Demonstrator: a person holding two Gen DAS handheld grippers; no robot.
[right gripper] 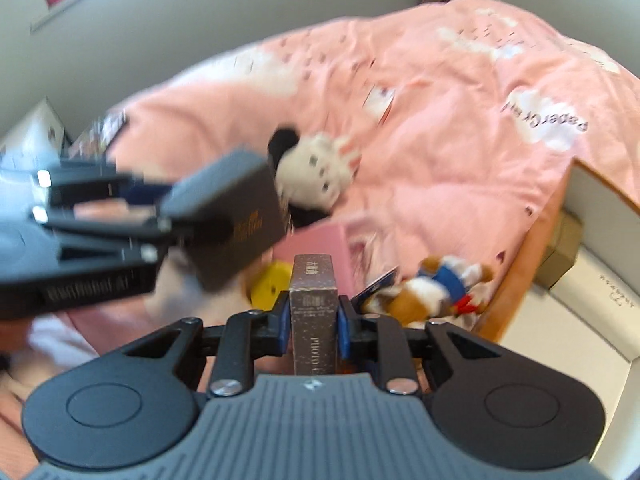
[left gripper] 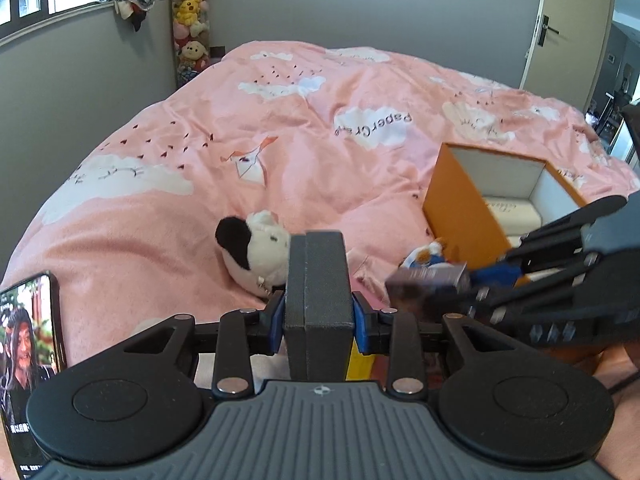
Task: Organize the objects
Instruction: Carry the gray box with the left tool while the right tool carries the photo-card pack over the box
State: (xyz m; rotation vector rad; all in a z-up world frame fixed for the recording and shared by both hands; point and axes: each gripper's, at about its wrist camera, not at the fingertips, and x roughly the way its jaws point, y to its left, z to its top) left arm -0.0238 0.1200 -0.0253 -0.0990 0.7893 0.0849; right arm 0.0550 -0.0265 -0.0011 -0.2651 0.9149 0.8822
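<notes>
In the left wrist view my left gripper point(left gripper: 319, 316) is shut on a dark grey box point(left gripper: 316, 272) that stands upright between its blue pads. In the right wrist view my right gripper point(right gripper: 313, 322) is shut on a narrow brown speckled box point(right gripper: 313, 304), held above the pink bedcover point(right gripper: 440, 120). The left gripper point(right gripper: 176, 216) and its dark box point(right gripper: 240, 216) show blurred at the left of that view. An open orange box point(left gripper: 460, 204) with a white inside lies to the right. A black and white plush point(left gripper: 256, 248) and a brown, white and blue plush point(right gripper: 436, 288) lie on the bed.
A pink box point(right gripper: 320, 246) and a yellow object point(right gripper: 272, 284) lie under the grippers. A small olive box point(right gripper: 560, 256) sits inside the orange box. A lit phone point(left gripper: 30, 360) stands at the near left. A door point(left gripper: 568, 32) is far right, with stacked plush toys point(left gripper: 191, 20) in the corner.
</notes>
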